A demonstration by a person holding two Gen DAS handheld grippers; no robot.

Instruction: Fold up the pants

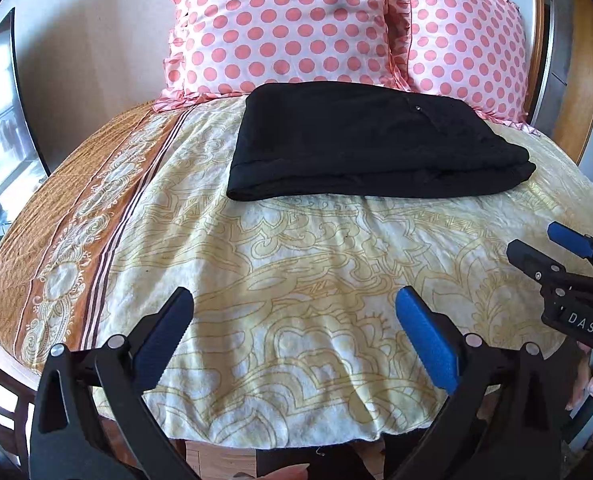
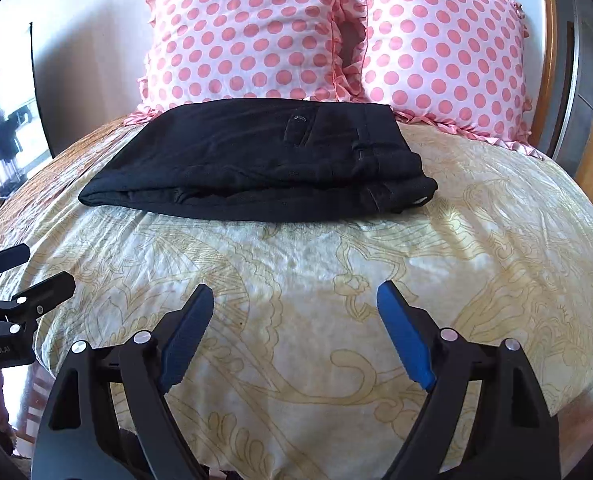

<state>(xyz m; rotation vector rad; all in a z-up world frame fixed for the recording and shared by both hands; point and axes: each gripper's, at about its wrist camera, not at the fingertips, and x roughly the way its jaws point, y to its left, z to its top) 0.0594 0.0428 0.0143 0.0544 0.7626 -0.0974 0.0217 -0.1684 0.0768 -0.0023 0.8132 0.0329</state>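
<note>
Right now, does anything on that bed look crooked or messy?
Nothing much stands out. The folded black cloth pants lie in a fairly tidy stack below the pink polka-dot pillows; only a small pale bit peeks out at their right corner.

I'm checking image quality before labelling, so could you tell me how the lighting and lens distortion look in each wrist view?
Left wrist view: strong fisheye bulge curves the bedspread into a dome; bright window glare at the left edge; the black pants show little fold detail. Right wrist view: the same barrel bulge, with dark corners; soft daylight patches on the bedspread; the pants' pocket and seams read more clearly. Both are sharp, without motion blur.
</note>
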